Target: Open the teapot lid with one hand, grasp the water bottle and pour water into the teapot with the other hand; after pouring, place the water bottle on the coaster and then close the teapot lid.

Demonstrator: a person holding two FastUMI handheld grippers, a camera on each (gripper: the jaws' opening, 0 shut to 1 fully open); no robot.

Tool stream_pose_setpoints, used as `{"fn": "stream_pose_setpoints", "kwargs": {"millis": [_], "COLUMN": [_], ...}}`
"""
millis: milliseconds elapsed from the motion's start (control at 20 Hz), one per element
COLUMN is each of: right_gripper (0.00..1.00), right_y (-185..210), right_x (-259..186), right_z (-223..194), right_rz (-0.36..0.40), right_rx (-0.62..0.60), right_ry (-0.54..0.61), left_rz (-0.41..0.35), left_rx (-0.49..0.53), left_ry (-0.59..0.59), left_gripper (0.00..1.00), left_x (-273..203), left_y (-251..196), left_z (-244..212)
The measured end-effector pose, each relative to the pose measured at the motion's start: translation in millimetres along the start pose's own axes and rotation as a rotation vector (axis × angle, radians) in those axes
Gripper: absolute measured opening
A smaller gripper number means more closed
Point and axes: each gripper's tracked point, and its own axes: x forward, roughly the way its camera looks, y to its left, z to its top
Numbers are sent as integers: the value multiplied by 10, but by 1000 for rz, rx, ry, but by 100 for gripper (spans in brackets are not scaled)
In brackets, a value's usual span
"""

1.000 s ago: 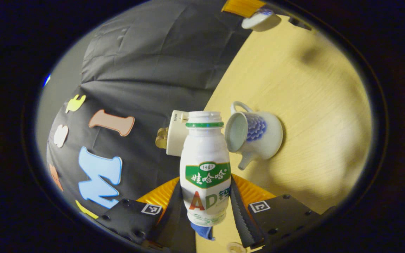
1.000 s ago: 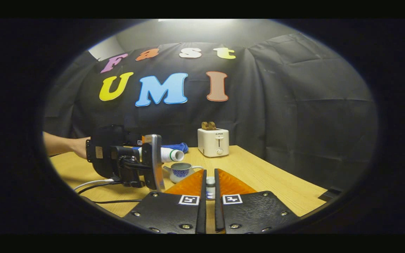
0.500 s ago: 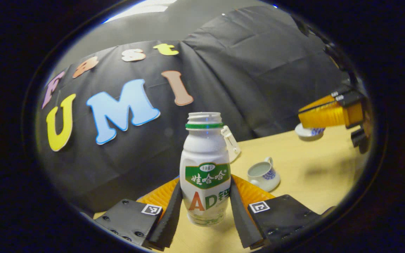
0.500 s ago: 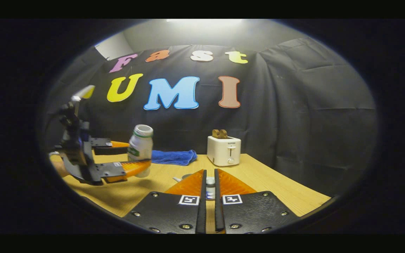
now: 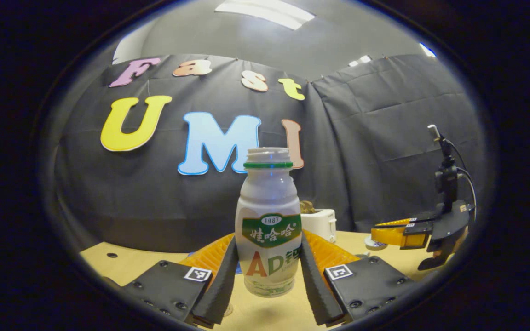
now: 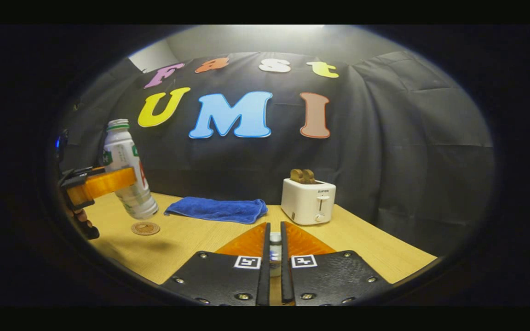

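The left gripper (image 5: 268,280) is clamped on the bottle (image 5: 268,220), capless and upright, carried above the surface (image 6: 191,239); from the right gripper view the bottle (image 6: 127,174) hangs tilted just above the coaster (image 6: 145,228), which lies a little in front of the blue towel (image 6: 216,209) and well left of the toaster (image 6: 308,200). The right gripper (image 6: 273,248) has its fingers drawn close on a small pale knob, seemingly the teapot lid, whose rim shows under that gripper in the left gripper view (image 5: 375,242); the teapot itself cannot be placed from these views. The step in hand looks to be setting the bottle down on the coaster: it would be done well by bringing the base level, centring it over the disc, lowering until it sits flat, and only then parting the fingers, since an open neck would spill if it tipped. The lid should be kept steady meanwhile, ready to go back on the pot. A second ago the bottle lay nearly on its side with its mouth at the open teapot; half a second ago it was coming upright with the pot still near; now it is upright and has swung away toward the coaster, while the right gripper has kept its hold throughout.
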Motion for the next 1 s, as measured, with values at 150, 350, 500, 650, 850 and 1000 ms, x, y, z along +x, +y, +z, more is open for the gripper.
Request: {"fn": "stream_pose_setpoints", "kwargs": {"millis": [150, 350, 500, 650, 850, 1000], "right_gripper": [10, 0, 10, 10, 27, 10], "right_y": [36, 70, 44, 38, 30, 53], "right_x": [174, 328, 382, 389, 376, 386], "right_z": [-41, -220, -245, -319, -383, -396], "right_rz": [-5, -5, -16, -15, -9, -1], "right_rx": [2, 16, 9, 14, 30, 35], "right_ry": [22, 72, 74, 93, 112, 116], "left_rz": [26, 56, 64, 74, 96, 112], "left_rx": [-24, -41, -37, -34, -32, -42], "left_ry": [16, 9, 26, 52, 95, 110], "left_gripper": [80, 80, 80, 80, 80, 80], "left_x": [-52, -73, -47, -23, 26, 38], "left_y": [175, 314, 323, 356, 436, 500], "left_z": [-111, -95, -190, -290, -472, -531]}}
